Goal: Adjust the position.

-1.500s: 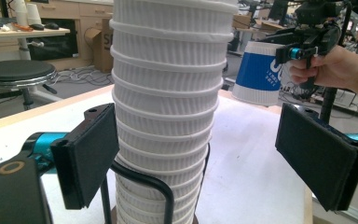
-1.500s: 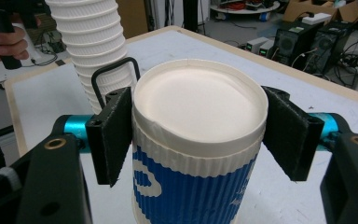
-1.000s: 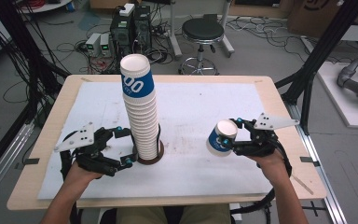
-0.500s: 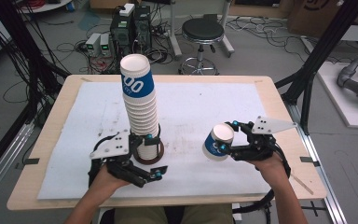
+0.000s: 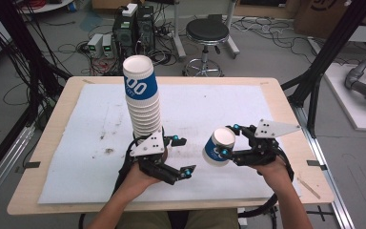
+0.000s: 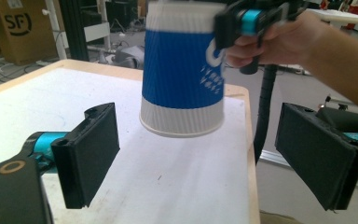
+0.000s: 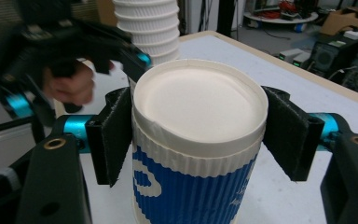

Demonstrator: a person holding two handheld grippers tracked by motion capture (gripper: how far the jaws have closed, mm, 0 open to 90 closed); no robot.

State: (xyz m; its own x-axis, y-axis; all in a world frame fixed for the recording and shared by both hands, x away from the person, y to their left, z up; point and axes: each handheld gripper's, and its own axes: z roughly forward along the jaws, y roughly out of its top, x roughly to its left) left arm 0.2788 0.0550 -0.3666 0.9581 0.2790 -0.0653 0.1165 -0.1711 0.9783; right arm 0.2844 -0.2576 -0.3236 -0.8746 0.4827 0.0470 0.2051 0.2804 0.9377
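A tall stack of white ribbed paper cups (image 5: 145, 107), its top cup blue and white, stands on the white mat (image 5: 76, 143); the stack (image 7: 151, 28) also rises behind the held cup. My right gripper (image 5: 228, 140) is shut on a single blue-and-white cup (image 5: 218, 145), held off the mat right of the stack. Both pads press the cup (image 7: 198, 140) just below its flat end. My left gripper (image 5: 183, 155) stands open in front of the stack's base. Its jaws point at the held cup (image 6: 182, 70), which hangs beyond them, with nothing between the pads (image 6: 91, 154).
The mat lies on a wooden table (image 5: 286, 109). Beyond the table's far edge stand a black stool (image 5: 208, 33) and computer boxes (image 5: 133, 24) among cables. Black frame posts (image 5: 333, 52) rise at both sides.
My left gripper has swung right, from left of the stack to in front of its base, toward the held cup. The right gripper and its cup have shifted only slightly.
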